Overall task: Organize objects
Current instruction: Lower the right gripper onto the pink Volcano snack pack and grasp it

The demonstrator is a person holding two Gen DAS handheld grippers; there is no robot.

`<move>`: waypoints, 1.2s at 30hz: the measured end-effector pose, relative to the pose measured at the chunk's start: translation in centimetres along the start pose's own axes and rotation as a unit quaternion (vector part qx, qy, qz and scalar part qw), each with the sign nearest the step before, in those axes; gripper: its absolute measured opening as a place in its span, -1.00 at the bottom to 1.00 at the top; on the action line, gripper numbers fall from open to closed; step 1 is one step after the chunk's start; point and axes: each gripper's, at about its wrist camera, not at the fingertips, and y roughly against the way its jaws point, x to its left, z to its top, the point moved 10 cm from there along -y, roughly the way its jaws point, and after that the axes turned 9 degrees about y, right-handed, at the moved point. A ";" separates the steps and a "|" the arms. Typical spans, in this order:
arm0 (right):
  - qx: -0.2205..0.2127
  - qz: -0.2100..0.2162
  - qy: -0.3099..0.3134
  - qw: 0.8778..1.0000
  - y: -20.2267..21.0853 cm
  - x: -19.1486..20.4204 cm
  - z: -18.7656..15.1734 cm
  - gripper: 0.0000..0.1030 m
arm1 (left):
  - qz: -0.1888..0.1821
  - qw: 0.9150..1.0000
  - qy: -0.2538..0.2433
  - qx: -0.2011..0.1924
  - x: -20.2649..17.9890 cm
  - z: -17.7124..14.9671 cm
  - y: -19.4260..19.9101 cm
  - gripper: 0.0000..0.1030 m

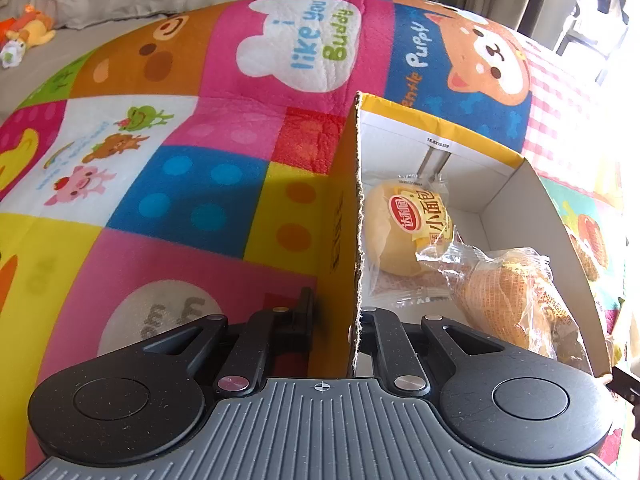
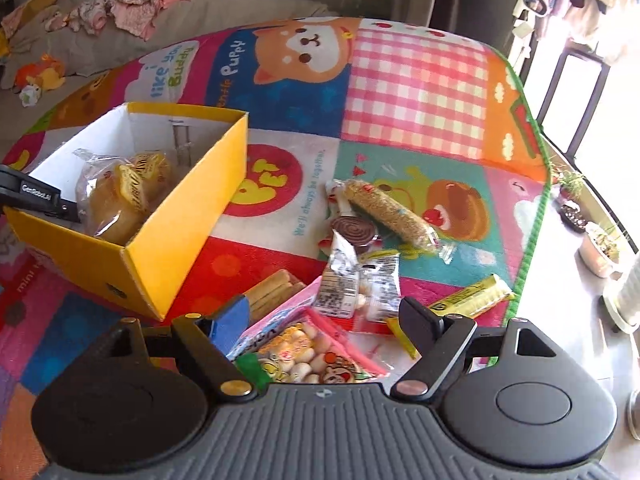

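Note:
A yellow cardboard box with a white inside stands on the play mat; it also shows in the right wrist view. It holds a wrapped round bun and a second wrapped pastry. My left gripper is shut on the box's near wall, one finger inside and one outside. My right gripper is open above a pink snack bag. Loose snacks lie beyond it: a sesame bar, a brown spiral disc, small silver packets, a yellow bar and biscuit sticks.
The colourful cartoon play mat covers the floor. Its green right edge borders bare floor with small plant pots. A grey cushion with a plush toy and crumpled clothes lies at the back left.

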 end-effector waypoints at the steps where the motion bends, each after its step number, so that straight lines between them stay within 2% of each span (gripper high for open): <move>1: 0.000 0.000 -0.007 1.000 0.1 -0.4 -0.1 0.58 | 0.000 1.000 0.000 0.000 0.0 0.0 0.0 -0.76; 9: -0.015 0.025 -0.079 0.996 0.9 -1.6 -0.7 0.58 | 0.000 1.000 -0.001 0.000 0.1 -0.1 0.1 -0.76; 22: -0.014 0.047 -0.084 0.995 0.8 -0.1 -1.1 0.59 | 0.002 1.000 -0.004 0.000 0.0 0.0 0.1 -0.76; 25: -0.017 0.070 -0.074 0.995 0.8 1.1 -0.9 0.59 | 0.004 1.000 -0.006 -0.001 0.0 -0.1 0.1 -0.76; 30: -0.023 0.115 -0.014 0.993 0.9 5.5 -0.2 0.62 | 0.002 1.000 -0.005 -0.001 0.1 -0.1 0.1 -0.76; 36: -0.005 0.104 0.028 0.994 -1.5 7.7 0.4 0.61 | 0.003 1.000 -0.006 0.001 0.0 -0.1 0.1 -0.76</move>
